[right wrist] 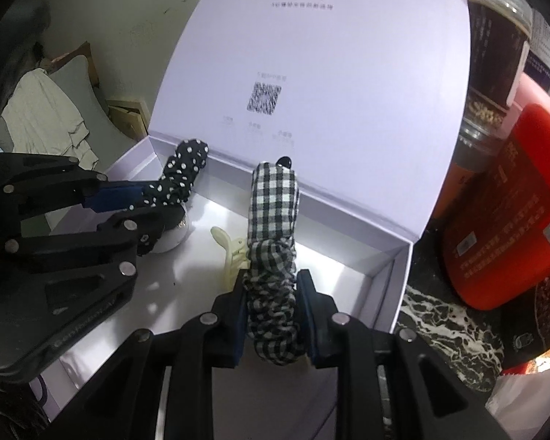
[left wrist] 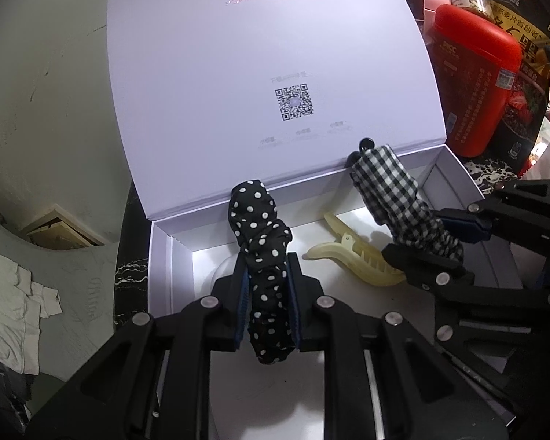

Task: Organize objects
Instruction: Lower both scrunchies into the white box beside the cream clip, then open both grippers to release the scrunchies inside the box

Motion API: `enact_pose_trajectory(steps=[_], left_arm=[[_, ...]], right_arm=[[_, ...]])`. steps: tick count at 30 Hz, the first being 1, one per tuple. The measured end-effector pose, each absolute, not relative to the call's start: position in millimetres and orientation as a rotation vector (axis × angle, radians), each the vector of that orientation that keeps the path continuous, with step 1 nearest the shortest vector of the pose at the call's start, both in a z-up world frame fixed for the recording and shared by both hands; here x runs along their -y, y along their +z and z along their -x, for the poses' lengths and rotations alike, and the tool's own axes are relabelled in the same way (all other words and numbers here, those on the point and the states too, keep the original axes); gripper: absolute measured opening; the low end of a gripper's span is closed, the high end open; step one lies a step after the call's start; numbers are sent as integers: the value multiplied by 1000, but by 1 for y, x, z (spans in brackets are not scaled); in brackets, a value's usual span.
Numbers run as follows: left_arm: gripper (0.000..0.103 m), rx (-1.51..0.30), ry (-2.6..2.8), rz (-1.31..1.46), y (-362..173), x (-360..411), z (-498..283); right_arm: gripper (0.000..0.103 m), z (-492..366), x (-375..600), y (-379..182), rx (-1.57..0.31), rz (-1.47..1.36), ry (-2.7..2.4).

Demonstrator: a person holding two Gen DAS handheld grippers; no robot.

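My left gripper is shut on a black polka-dot scrunchie and holds it above the open white box. My right gripper is shut on a black-and-white gingham scrunchie over the same box. Each gripper shows in the other view: the right gripper at the right, the left gripper at the left. A cream claw hair clip lies on the box floor between the scrunchies; it also shows in the right wrist view.
The box lid stands upright behind. A red canister and dark snack packets stand right of the box on a black marbled surface. A white round object lies in the box. Crumpled cloth lies at the left.
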State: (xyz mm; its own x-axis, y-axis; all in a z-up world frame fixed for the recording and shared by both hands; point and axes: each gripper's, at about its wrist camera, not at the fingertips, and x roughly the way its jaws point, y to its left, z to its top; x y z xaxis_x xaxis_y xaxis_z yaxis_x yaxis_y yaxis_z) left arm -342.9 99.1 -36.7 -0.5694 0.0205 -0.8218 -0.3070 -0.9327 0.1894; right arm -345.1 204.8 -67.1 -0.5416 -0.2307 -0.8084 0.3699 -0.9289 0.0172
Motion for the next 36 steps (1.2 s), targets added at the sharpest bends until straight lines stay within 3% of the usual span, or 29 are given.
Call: enact_pose_trajectory(steps=[6, 11, 16, 36], left_arm=[[28, -472, 2608, 1349, -36, -95, 341], [44, -471, 2638, 1353, -35, -90, 338], [56, -452, 2684, 1341, -28, -82, 333], [57, -379, 2800, 1266, 9, -67, 304]], right_arm=[[31, 349, -185, -67, -216, -1280, -2477], [43, 340, -175, -62, -226, -1267, -2496], [47, 336, -169, -56, -214, -1258, -2515], [51, 306, -172, -29, -165, -1205, -2578]])
